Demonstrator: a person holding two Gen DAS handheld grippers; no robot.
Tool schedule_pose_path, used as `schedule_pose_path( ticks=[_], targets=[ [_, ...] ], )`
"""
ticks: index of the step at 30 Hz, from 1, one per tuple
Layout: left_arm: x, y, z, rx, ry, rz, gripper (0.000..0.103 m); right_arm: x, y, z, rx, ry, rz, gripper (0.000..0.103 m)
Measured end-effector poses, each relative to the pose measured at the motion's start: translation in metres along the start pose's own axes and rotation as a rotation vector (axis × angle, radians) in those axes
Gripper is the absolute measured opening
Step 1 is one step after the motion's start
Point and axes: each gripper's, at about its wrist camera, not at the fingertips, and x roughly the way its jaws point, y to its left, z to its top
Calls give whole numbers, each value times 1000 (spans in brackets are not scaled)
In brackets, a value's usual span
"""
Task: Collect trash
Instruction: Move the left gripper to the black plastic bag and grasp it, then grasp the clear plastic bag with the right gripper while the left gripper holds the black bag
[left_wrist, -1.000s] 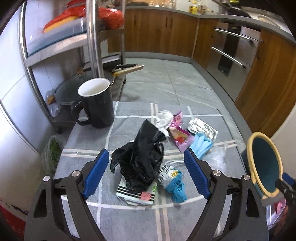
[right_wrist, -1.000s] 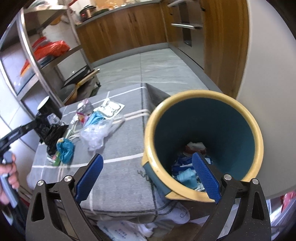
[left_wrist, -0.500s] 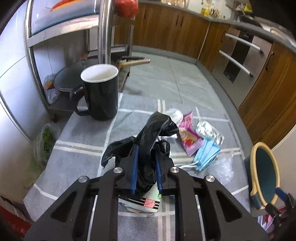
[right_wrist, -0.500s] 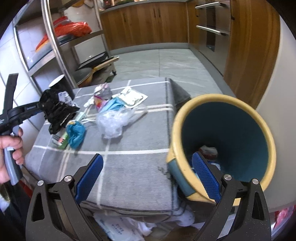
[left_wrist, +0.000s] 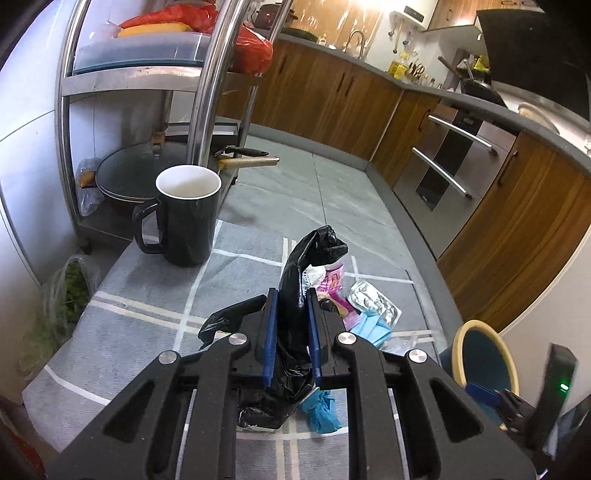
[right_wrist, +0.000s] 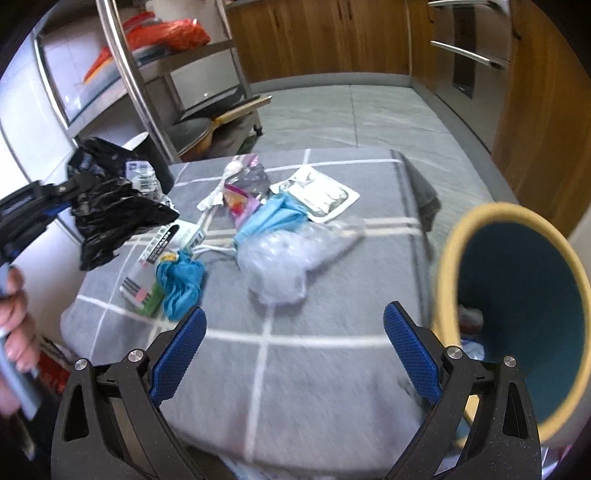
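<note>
My left claw (left_wrist: 289, 332) is clamped on the crumpled black plastic bag (left_wrist: 295, 295), lifted above the counter (right_wrist: 295, 362), while my right claw (right_wrist: 295, 354) gapes empty beside the teal bin (right_wrist: 517, 314).

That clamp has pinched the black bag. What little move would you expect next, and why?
Probably a carry to the person's right, toward the teal bin. The left gripper is shut on the black plastic bag, which already hangs clear above the grey checked cloth, while the bin waits with its mouth open and trash inside. The right gripper is open and empty.
</note>
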Motion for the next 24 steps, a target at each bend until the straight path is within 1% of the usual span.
schedule_pose_path(
  ticks=[6,9,10,11,12,13,14,15,16,17,18,20,22,24],
  targets=[
    [-6,7,0,-33,-15,-29,14,33,18,18,-46,20,-37,94],
    [-5,7,0,-36,-16,-35,14,46,21,22,-60,30,-61,87],
    [-5,7,0,-37,-15,-36,14,48,21,22,-59,35,-63,81],
    [-5,7,0,-38,-14,-38,14,52,20,22,-56,44,-66,77],
    [-4,7,0,-39,-13,-39,14,55,19,22,-52,52,-69,75],
    [-4,7,0,-40,-11,-41,14,57,18,21,-49,56,-70,69],
    [-3,6,0,-40,-9,-43,14,58,17,21,-46,61,-69,62],
    [-3,5,-1,-39,-7,-45,14,60,15,20,-42,68,-69,57],
    [-3,4,-1,-36,-7,-46,14,61,14,19,-39,74,-66,47],
    [-2,3,-1,-32,-7,-46,14,61,13,18,-36,78,-64,41],
    [-2,4,-1,-30,-8,-47,14,61,12,16,-32,79,-63,40],
    [-2,3,-1,-29,-8,-46,14,58,10,14,-20,75,-53,33],
    [-2,3,-1,-30,-9,-46,14,52,8,11,-11,67,-41,29],
    [-2,3,-1,-29,-9,-48,14,46,7,9,-12,59,-34,27]
  ],
)
